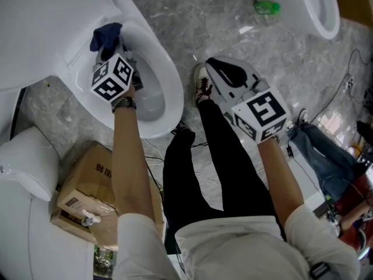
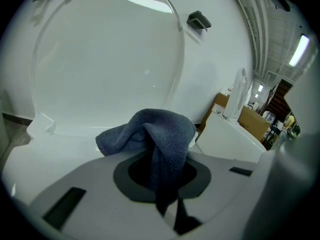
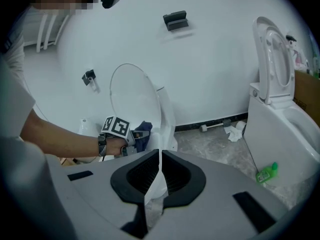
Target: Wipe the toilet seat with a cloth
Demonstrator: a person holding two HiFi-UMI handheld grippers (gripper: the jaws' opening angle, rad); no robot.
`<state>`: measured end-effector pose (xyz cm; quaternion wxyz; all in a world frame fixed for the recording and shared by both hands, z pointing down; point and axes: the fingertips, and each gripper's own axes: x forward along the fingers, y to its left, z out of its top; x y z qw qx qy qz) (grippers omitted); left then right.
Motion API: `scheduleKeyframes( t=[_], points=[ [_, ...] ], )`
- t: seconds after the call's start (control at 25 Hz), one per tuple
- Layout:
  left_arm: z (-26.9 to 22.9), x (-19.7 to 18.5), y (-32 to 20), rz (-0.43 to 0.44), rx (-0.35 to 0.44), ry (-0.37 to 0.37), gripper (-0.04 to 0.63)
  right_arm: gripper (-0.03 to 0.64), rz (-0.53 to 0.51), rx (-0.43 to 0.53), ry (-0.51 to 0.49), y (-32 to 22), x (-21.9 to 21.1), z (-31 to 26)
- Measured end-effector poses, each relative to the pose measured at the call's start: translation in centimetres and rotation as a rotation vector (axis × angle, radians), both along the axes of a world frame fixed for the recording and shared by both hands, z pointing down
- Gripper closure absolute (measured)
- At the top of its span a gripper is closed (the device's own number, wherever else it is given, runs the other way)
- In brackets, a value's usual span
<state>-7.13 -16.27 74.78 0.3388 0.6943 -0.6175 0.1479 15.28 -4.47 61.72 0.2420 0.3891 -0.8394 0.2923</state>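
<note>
I stood by and saw the person lean over the toilet point(image 1: 166, 107). The left gripper point(image 1: 113, 52) reached over the bowl to the back of the toilet. Its jaws were shut tight on a dark blue cloth point(image 2: 157, 134), and the cloth bunched up out of the front of them. The cloth was at the back of the toilet seat point(image 1: 171, 77), just under the raised lid point(image 2: 105, 59). I could not tell how hard it pressed on the seat. The right gripper point(image 1: 211, 65) was held in the air off to the side of the toilet, over the grey floor point(image 1: 192, 16) and well apart from the seat. Its jaws were closed almost all the way, with only a thin gap between them, and they held nothing. A brown box point(image 1: 87, 182) lay on the floor beside the toilet, on its other side. A small green bottle point(image 1: 267, 6) lay far from the toilet, next to a second white toilet point(image 1: 319, 7).
</note>
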Motion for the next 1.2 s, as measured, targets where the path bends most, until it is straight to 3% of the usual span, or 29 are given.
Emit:
scheduleKeyframes(
  t=[0.64,0.84,1.2],
  points=[
    [0.8,7.3,2.8,0.24,-0.015,0.006,0.554,0.578,0.043,0.013,0.002,3.9,1.9,0.2],
    [0.9,8.8,4.4,0.27,-0.026,0.04,0.554,0.578,0.051,0.021,-0.005,5.4,1.9,-0.1],
    [1.0,11.9,8.5,0.442,-0.037,-0.043,0.554,0.578,0.07,0.017,-0.006,8.0,2.2,-0.3]
  ],
)
